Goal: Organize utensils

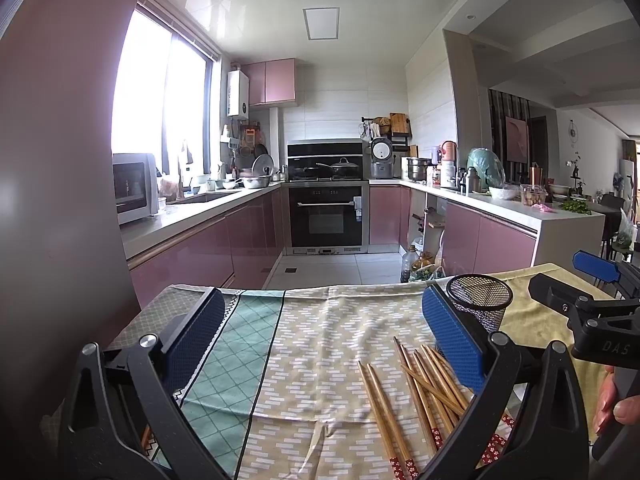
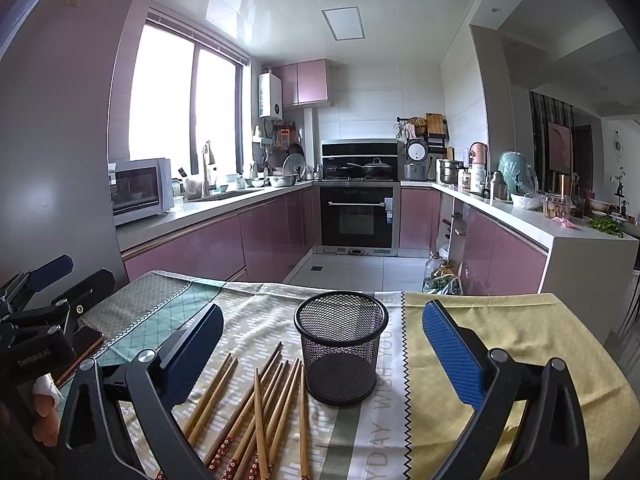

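Several wooden chopsticks (image 2: 256, 408) with red patterned ends lie loose on the patterned tablecloth (image 2: 248, 320), some crossing each other. Just right of them stands an upright, empty black mesh cup (image 2: 340, 352). My right gripper (image 2: 324, 344) is open, its fingers spread either side of the cup and above the cloth. My left gripper (image 1: 324, 336) is also open and holds nothing. The chopsticks (image 1: 416, 392) lie by its right finger, with the mesh cup (image 1: 480, 300) behind that finger. Each gripper shows in the other's view: the right gripper (image 1: 554, 270) and the left gripper (image 2: 90, 268).
The table's far edge (image 2: 304, 286) drops to a tiled kitchen floor with bottles (image 2: 436, 268) near it. A dark flat object (image 2: 82, 344) lies on the cloth under the left gripper. A yellow cloth (image 2: 520, 328) covers the table's right side. Pink cabinets and counters ring the room.
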A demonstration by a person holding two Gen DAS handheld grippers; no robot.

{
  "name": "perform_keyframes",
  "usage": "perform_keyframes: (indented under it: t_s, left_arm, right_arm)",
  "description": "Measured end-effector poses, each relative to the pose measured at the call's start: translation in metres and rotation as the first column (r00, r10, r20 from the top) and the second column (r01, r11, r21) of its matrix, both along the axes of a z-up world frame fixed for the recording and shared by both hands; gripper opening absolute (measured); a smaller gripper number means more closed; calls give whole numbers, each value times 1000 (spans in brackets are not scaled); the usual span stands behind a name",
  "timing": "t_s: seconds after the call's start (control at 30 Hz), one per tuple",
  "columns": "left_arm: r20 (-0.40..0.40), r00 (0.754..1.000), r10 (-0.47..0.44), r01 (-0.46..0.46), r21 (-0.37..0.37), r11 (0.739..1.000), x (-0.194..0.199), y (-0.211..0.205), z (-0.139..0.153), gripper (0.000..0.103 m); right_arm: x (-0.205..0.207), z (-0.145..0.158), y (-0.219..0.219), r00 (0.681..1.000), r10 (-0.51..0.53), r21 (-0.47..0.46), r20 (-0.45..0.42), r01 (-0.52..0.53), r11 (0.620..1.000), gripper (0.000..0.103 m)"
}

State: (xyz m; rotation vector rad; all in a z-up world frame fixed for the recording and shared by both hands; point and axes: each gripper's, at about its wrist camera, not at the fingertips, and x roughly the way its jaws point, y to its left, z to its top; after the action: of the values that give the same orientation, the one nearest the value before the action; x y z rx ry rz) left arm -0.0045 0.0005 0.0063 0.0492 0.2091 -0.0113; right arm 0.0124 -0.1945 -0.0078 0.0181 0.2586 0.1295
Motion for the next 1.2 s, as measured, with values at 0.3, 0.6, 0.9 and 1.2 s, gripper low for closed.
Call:
perform_keyframes:
  t_s: [0.3,0.6,0.9,1.2]
  left_arm:
    - [0,1000,0,0,0,1000,0,-1,0,97]
    - [0,1000,-1,1,-1,1000,0,-1,1,97]
    - [0,1000,-2,2,-1,1000,0,-2,0,97]
    - [0,1000,-2,2,-2,1000,0,-1,0,97]
  right_arm:
    - [0,-1,1,1000,2,1,-1,-2,1000,96]
    - [0,-1,0,1000,1,3,0,-1,1000,96]
    - [0,-1,-1,1000,2,3,0,-2,1000,96]
    - [0,-1,-1,1000,3,4,0,-3,1000,96]
